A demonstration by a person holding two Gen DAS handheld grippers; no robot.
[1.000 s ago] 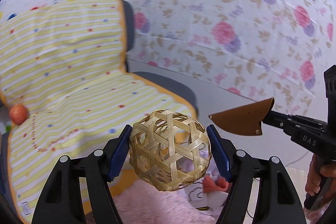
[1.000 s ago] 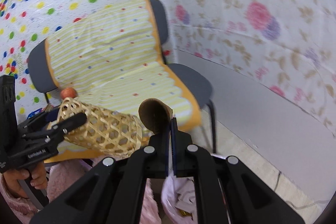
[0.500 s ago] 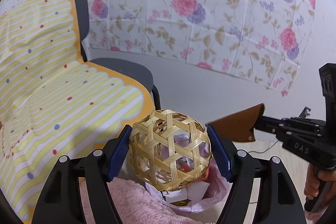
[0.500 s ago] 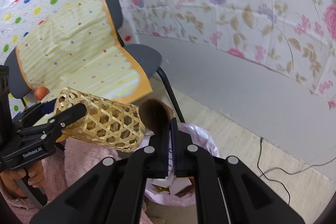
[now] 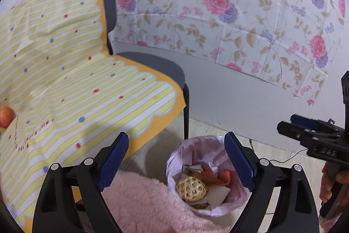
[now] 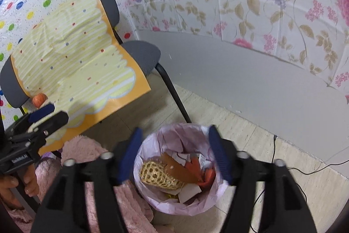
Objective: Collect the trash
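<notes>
Both tools gape wide, empty: left tool [image 5: 176, 145], right tool [image 6: 173, 141] over the lilac-lined round trash bin [image 6: 152, 145]. Woven bamboo lattice basket [image 6: 160, 175] lies inside at 9 o'clock, brown leather flap [image 6: 177, 170] touching it. Likely light, stiff, crushable; pinch the lattice midsection gently. Orange ball [image 6: 39, 100] on chair at 10 o'clock.

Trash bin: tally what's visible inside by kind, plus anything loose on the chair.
Woven bamboo basket in the bin: 1
Brown leather piece in the bin: 1
Paper and card scraps: several, cannot count
Orange ball on the chair: 1
Total countable: 3
</notes>
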